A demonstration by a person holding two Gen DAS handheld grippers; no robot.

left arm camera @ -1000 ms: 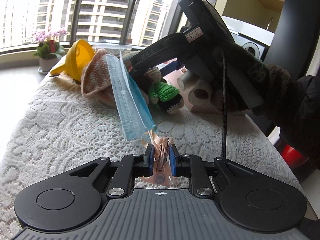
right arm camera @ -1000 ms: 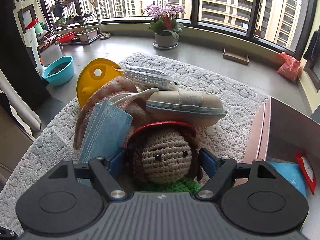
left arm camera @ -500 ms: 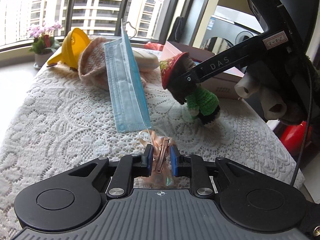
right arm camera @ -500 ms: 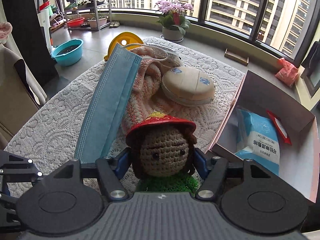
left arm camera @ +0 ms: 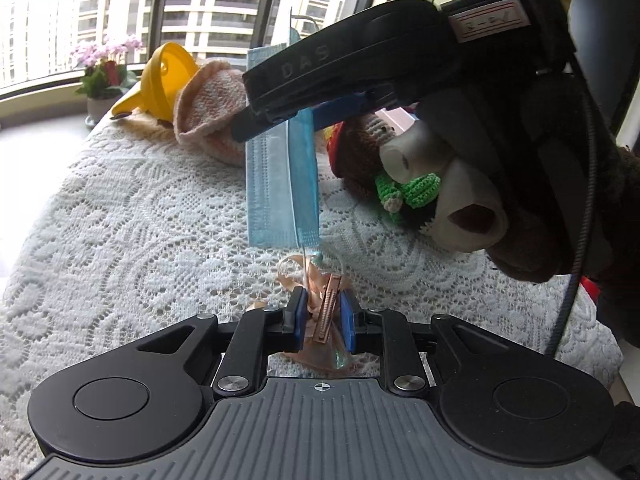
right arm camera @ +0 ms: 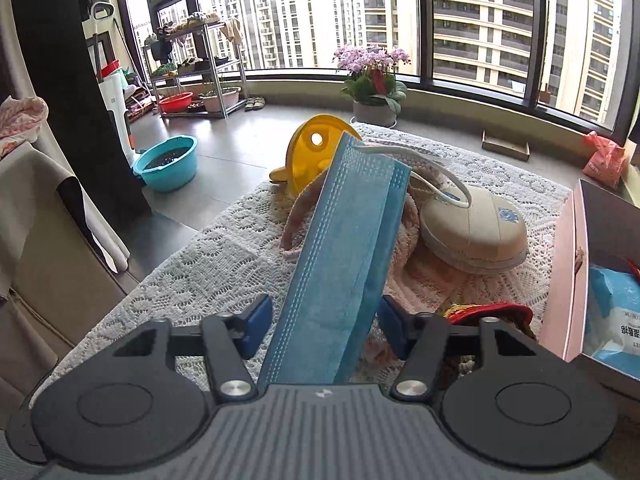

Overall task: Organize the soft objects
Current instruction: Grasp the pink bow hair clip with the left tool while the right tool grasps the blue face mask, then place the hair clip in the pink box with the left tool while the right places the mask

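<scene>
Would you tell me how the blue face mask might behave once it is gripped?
Likely floppy: the face mask is thin pleated fabric, creased lengthwise. Probably very light. Its loose ear loop could snag as the right gripper closes.

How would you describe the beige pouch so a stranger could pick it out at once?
Start at the white lace tablecloth and find the pink open box along its edge. Just beside that box lies the beige pouch, resting on the pink knitted cloth. It is the only smooth, rounded, zippered case there, with a small blue patch on top.

Yellow funnel (right arm camera: 310, 156) at the surface's far edge, potted orchid (right arm camera: 374, 84) beyond, teal basin (right arm camera: 167, 163) on floor
</scene>
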